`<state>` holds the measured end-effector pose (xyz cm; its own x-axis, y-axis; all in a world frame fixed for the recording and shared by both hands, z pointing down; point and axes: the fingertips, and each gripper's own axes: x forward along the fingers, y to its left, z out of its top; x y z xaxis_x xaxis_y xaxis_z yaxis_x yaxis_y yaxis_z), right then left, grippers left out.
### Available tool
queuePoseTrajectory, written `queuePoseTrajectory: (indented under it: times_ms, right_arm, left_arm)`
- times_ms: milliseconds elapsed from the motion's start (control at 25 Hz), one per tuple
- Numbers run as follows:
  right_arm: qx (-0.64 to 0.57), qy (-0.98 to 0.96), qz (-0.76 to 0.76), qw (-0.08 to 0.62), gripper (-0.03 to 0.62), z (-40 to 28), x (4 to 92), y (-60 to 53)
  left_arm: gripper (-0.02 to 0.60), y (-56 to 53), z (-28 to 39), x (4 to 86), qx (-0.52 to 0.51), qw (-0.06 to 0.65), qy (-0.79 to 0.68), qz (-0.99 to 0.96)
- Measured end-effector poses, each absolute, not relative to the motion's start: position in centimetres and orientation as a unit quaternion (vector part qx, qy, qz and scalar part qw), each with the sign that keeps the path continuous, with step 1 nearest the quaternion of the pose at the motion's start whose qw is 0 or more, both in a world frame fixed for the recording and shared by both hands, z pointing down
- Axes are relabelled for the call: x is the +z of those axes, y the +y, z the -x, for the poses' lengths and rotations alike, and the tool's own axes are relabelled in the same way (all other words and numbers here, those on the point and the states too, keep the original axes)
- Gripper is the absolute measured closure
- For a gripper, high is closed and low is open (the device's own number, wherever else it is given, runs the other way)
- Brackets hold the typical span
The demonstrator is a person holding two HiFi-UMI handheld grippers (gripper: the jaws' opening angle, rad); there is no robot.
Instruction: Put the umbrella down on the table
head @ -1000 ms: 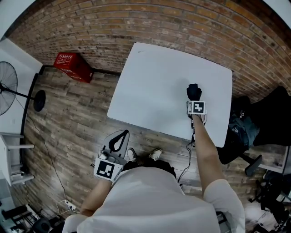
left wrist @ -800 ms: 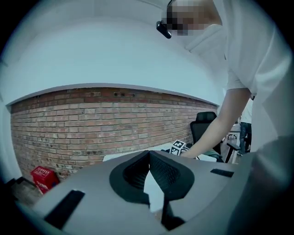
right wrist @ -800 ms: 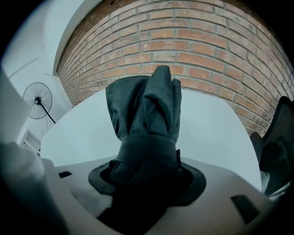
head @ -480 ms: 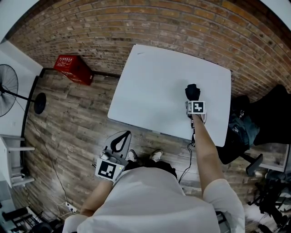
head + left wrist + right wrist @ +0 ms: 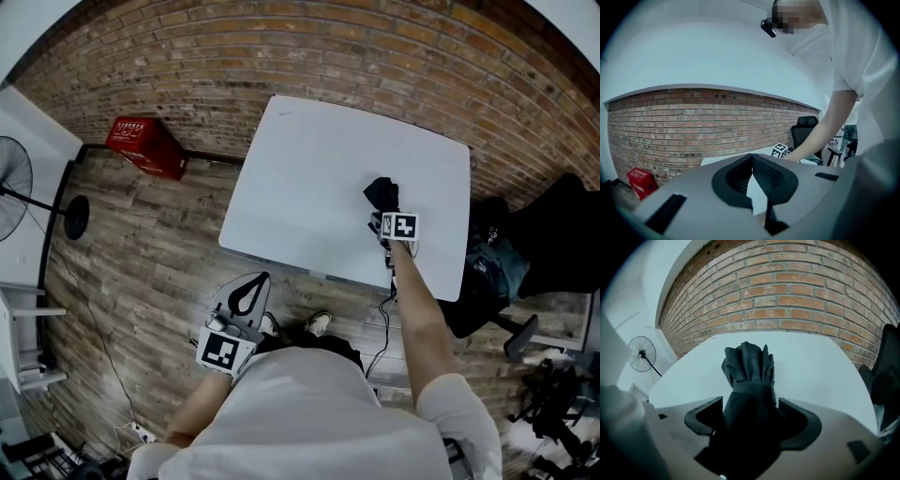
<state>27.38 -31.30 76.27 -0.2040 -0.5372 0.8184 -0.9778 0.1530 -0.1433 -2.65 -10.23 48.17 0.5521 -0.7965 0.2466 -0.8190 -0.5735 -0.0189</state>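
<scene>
A folded black umbrella point(image 5: 380, 195) lies on the white table point(image 5: 319, 169), near its right side. My right gripper point(image 5: 380, 218) points down at it from the near side. In the right gripper view the umbrella point(image 5: 747, 364) runs between the jaws of that gripper point(image 5: 750, 401), its bunched end resting on the table point(image 5: 820, 362). The jaws are opening and stand wide, with no pad pressing on the fabric. My left gripper point(image 5: 246, 289) hangs low over the wooden floor at the person's left, away from the table. Its jaws meet at the tips point(image 5: 751, 157), empty.
A red crate point(image 5: 145, 141) stands on the floor by the brick wall, left of the table. A standing fan point(image 5: 14, 178) is at the far left. A black office chair point(image 5: 553, 244) with clothing sits just right of the table.
The right gripper's jaws have spread apart around the umbrella. The umbrella and that gripper have shifted slightly left on the table. The left gripper has stayed where it was.
</scene>
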Motion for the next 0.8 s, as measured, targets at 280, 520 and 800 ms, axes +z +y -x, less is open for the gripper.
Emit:
queuePoseTrajectory:
  times_ms: [280,520,800]
  right_arm:
    - [0.35,-0.692,-0.563,0.285,0.24,-27.5,74.3,-30.5]
    - [0.354,-0.687,-0.585,0.245,0.24,-28.5,71.6,-29.1]
    - [0.398,-0.662,-0.616,0.154,0.242,-29.6,68.6,-27.1]
  left_arm:
    - [0.558,-10.3,2.6,48.2,0.101,0.045,-0.44,-0.891]
    - [0.558,-10.8,2.0,47.6,0.076,0.045,-0.412,-0.907]
    - [0.558,-11.3,2.8,46.8,0.062,0.037,-0.386,-0.92]
